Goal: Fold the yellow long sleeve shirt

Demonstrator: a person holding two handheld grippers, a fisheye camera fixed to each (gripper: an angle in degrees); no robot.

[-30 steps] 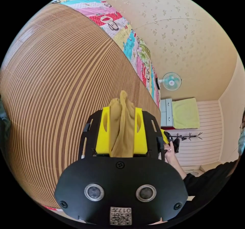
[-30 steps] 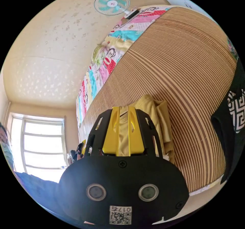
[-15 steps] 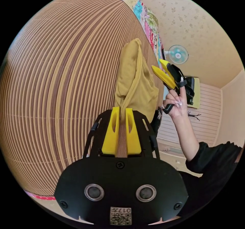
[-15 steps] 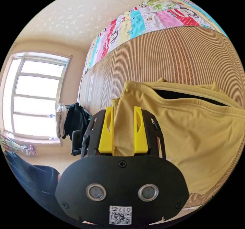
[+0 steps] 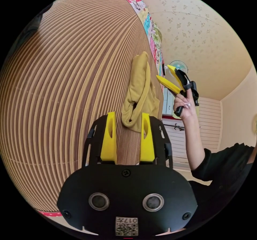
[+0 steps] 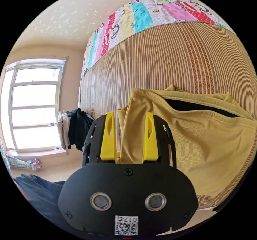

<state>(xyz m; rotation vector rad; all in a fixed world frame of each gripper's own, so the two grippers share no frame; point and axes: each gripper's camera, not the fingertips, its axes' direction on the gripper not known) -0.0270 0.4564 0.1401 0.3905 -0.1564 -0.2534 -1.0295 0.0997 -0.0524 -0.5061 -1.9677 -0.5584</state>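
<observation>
Spread wide on the left gripper, low in the centre of the left gripper view, yellow jaws parted with nothing pinched between them. Just beyond the tips, lying bunched on the striped bamboo mat: the yellow long sleeve shirt, a narrow crumpled heap running up toward mid-frame. Right of that heap, raised clear of the mat in a hand: the right gripper, jaws apart and empty. Further right, a forearm and a black sleeve. Behind, at upper right, a wall fan on a speckled cream wall, and a patchwork cartoon quilt along the mat's far edge.

Parted too in the right gripper view, low centre, on the right gripper, with a fold of the shirt lying loose between the jaws but not clamped. Shirt spread across the right half of the frame, flat on the mat, dark opening along its upper edge. At left, a bright window and dark clothes piled beside it; quilt across the top.
</observation>
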